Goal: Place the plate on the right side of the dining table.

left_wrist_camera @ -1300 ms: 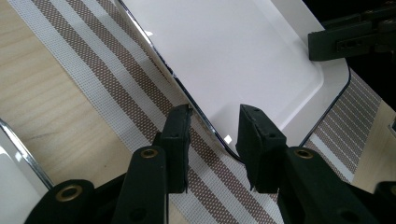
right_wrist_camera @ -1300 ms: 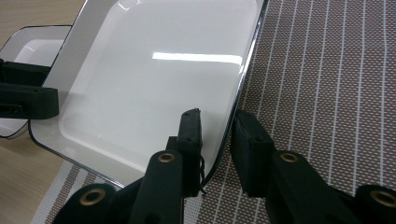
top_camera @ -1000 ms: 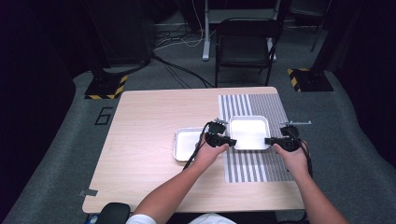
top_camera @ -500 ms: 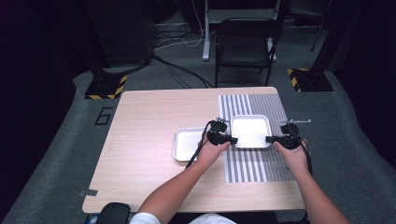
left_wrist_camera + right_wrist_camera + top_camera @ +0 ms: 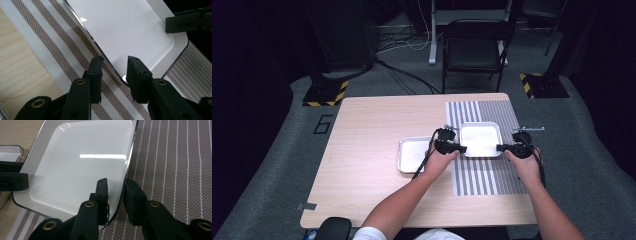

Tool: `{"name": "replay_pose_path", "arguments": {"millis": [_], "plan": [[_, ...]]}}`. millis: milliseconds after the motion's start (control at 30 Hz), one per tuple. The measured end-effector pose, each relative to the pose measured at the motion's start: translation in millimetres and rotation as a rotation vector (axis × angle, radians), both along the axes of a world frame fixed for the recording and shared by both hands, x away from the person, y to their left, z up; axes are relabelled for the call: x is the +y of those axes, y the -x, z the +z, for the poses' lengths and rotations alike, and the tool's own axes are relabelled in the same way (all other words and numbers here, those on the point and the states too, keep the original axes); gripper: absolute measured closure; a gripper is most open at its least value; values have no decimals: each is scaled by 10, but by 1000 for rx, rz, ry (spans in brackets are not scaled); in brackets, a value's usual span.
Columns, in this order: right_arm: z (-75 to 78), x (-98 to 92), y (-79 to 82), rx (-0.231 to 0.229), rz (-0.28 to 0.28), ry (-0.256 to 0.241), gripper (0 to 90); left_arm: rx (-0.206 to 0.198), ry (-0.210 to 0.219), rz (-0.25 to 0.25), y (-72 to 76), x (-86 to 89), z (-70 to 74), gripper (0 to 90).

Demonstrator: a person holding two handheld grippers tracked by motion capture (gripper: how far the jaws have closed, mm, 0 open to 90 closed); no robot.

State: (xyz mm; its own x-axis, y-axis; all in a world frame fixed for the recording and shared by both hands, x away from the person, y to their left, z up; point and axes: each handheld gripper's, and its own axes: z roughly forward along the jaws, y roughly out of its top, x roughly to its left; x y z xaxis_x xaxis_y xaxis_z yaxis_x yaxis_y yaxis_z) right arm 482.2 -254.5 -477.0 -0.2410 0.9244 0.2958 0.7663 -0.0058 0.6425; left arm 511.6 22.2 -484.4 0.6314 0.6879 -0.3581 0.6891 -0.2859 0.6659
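Observation:
A square white plate (image 5: 480, 139) lies on the striped placemat (image 5: 484, 175) at the table's right. My left gripper (image 5: 460, 148) is at the plate's near left corner. In the left gripper view its jaws stand apart on either side of the plate's rim (image 5: 113, 67), so my left gripper (image 5: 113, 72) is open. My right gripper (image 5: 501, 148) is at the plate's near right corner. It is open too (image 5: 116, 195), one jaw over the plate (image 5: 82, 162) and the other outside the rim above the placemat (image 5: 172, 165).
A second white tray (image 5: 414, 154) sits on bare wood just left of the placemat, close to my left hand. A thin metal piece (image 5: 532, 129) lies at the table's right edge. A chair (image 5: 474, 47) stands beyond the far edge.
Both grippers have moved inward toward the plate, the left one to the right and the right one to the left, until their jaws straddle its rim.

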Motion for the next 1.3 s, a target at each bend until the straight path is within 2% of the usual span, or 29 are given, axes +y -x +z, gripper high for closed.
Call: {"name": "replay_pose_path", "arguments": {"millis": [100, 133, 300, 533, 633, 1000, 1300], "plan": [[0, -3, -1, 0, -3, 4, 736, -3, 0, -4, -5, -8, -7, 658], [-4, -9, -2, -21, 4, 22, 735, -1, -2, -5, -5, -17, -13, 658], [-10, -16, 5, -23, -1, 34, 736, -3, -13, -11, 0, -51, -35, 658], [-72, -44, 2, 0, -14, 35, 736, 2, -18, -17, -3, -91, -68, 658], [-87, -58, -2, -9, -8, 40, 736, 3, -19, -15, -6, -104, -77, 658], [-139, -128, -9, 7, -43, 50, 743, 16, -32, -33, -16, -204, -149, 657], [-202, -166, -26, 19, -52, 47, 744, 29, -36, -24, -43, -250, -193, 659]]}}
